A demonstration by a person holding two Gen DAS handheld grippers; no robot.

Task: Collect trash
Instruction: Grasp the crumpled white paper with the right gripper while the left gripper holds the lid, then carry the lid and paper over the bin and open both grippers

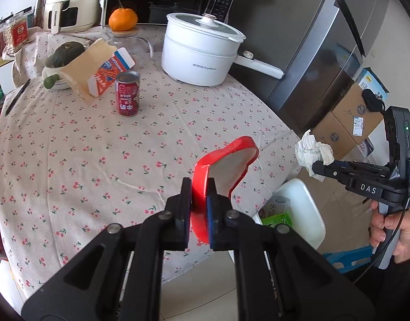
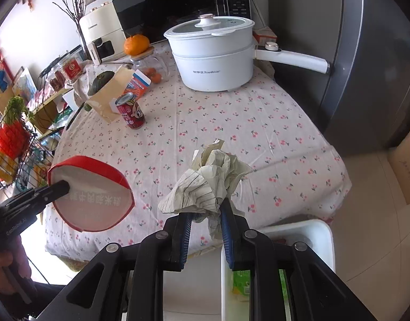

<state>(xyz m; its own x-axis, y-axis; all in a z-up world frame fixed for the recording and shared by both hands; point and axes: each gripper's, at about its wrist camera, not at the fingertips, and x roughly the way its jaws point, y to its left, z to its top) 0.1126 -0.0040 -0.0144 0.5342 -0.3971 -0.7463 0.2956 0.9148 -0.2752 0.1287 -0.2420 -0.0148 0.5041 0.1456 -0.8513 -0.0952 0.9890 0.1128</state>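
Note:
My left gripper (image 1: 199,187) is shut on a red-rimmed round lid (image 1: 226,160) and holds it above the table's front right edge; the lid also shows in the right wrist view (image 2: 92,195). My right gripper (image 2: 205,214) is shut on a crumpled paper ball (image 2: 210,182), held above the table edge near the white trash bin (image 2: 322,238). In the left wrist view the paper ball (image 1: 313,152) hangs above the bin (image 1: 306,206). A red milk can (image 1: 128,93) and a torn carton (image 1: 98,72) stand on the table.
A white electric pot (image 1: 202,53) stands at the back of the cherry-print tablecloth (image 1: 98,160). An orange on a glass jar (image 1: 123,20), a squash in a bowl (image 1: 63,56), a microwave, a grey fridge (image 1: 325,53) and cardboard boxes (image 1: 349,123) surround the table.

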